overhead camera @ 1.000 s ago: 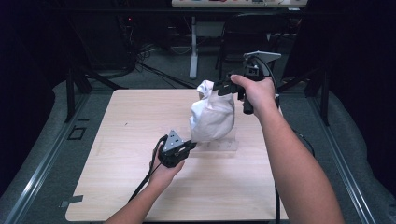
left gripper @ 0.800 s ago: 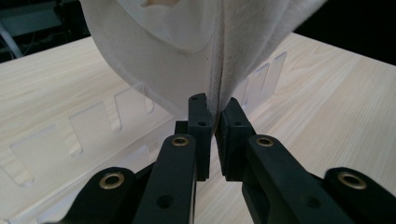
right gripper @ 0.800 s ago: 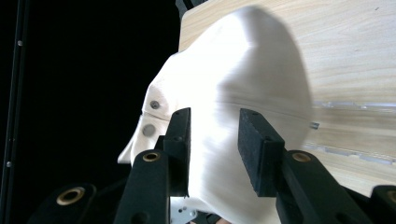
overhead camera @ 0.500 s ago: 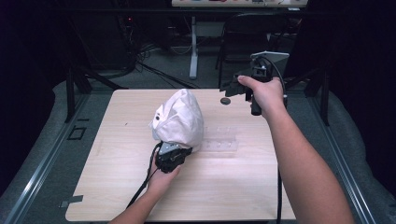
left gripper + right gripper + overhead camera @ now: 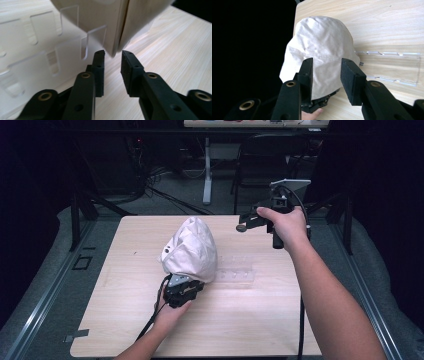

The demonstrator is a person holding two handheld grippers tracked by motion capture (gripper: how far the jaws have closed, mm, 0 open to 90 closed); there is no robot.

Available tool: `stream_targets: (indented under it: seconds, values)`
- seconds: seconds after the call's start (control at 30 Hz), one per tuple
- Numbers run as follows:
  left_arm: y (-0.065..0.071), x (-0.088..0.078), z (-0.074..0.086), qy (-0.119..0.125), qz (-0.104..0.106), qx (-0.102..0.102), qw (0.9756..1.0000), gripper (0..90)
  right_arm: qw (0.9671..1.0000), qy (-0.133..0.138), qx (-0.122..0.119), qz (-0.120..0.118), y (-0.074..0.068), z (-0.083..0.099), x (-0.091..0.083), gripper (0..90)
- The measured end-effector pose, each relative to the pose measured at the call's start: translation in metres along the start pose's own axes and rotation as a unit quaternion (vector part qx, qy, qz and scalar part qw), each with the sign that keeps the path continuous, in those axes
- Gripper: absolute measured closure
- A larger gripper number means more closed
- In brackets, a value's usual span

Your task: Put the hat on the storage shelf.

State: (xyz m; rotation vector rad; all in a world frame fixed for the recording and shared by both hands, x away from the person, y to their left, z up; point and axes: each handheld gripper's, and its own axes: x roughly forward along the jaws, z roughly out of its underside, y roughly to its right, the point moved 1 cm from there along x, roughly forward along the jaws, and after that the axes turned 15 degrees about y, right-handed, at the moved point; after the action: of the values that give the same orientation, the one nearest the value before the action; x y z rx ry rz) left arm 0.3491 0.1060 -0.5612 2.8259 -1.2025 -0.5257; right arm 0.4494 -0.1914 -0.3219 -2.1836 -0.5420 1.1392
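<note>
A cream cloth hat (image 5: 192, 250) stands on the wooden table (image 5: 125, 320), its lower edge over my left gripper (image 5: 184, 281). In the left gripper view the hat's seamed edge (image 5: 100, 22) hangs just beyond the tips. The jaws of the left gripper (image 5: 113, 56) have just been opening and stand apart, not pressing the cloth. My right gripper (image 5: 243, 224) is held up at the back right, pointing left, apart from the hat. Its jaws (image 5: 327, 65) have just been opening too, with nothing between them. The hat (image 5: 322, 42) lies farther off.
A clear slotted plastic plate (image 5: 240, 275) lies flat on the table right of the hat, also visible as the plate (image 5: 30, 57) beside the left jaws. Dark floor, cables and stand legs surround the table.
The hat swung left off the right gripper and now sits over the left gripper. The right gripper drew back to the right. The left jaws have parted.
</note>
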Motion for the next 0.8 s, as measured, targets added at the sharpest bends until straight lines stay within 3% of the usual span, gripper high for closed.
stream_targets:
  seconds: [0.03,0.07,0.1,0.13,0.17,0.2,0.27,0.43,0.53,0.7,0.8]
  values:
    - [-0.005,-0.001,-0.001,-0.001,0.003,0.031,0.9995,67.8,1.0,0.001,0.002,0.001,0.001,0.001,-0.001,62.8]
    - [-0.006,-0.003,0.001,-0.005,0.005,0.03,0.9995,66.7,1.0,0.002,-0.001,0.003,0.001,0.001,-0.001,62.6]
    - [-0.002,-0.005,0.003,-0.014,-0.003,-0.003,0.9999,65.3,1.0,0.002,-0.005,0.006,0.001,0.002,-0.002,62.2]
    - [-0.004,-0.009,0.007,-0.037,-0.006,-0.002,0.9993,60.6,0.9999,0.009,-0.008,0.008,0.0,0.002,-0.004,61.7]
    - [-0.004,-0.009,0.007,-0.037,-0.006,-0.002,0.9993,59.6,0.9999,0.009,-0.008,0.008,0.0,0.002,-0.004,61.7]
    - [-0.007,-0.011,0.009,-0.044,-0.002,0.024,0.9988,59.6,0.9999,0.011,-0.009,0.008,0.0,0.003,-0.004,61.5]
    - [-0.005,-0.018,0.015,-0.06,-0.016,0.011,0.998,54.6,0.9997,0.014,-0.017,0.013,-0.001,0.004,-0.008,60.4]
    - [-0.004,-0.028,0.02,-0.081,-0.015,0.008,0.9966,49.9,0.9992,0.017,-0.03,0.02,-0.002,0.007,-0.009,59.1]
    - [-0.005,-0.039,0.023,-0.083,-0.017,0.0,0.9964,48.0,0.998,0.015,-0.053,0.03,-0.002,0.01,-0.011,58.3]
    - [-0.014,-0.054,0.024,-0.081,-0.028,-0.001,0.9963,47.4,0.9978,0.02,-0.056,0.031,-0.001,0.013,-0.012,57.6]
    - [-0.024,-0.065,0.026,-0.075,-0.04,-0.011,0.9963,47.3,0.9968,0.016,-0.069,0.036,0.004,0.019,-0.012,57.2]
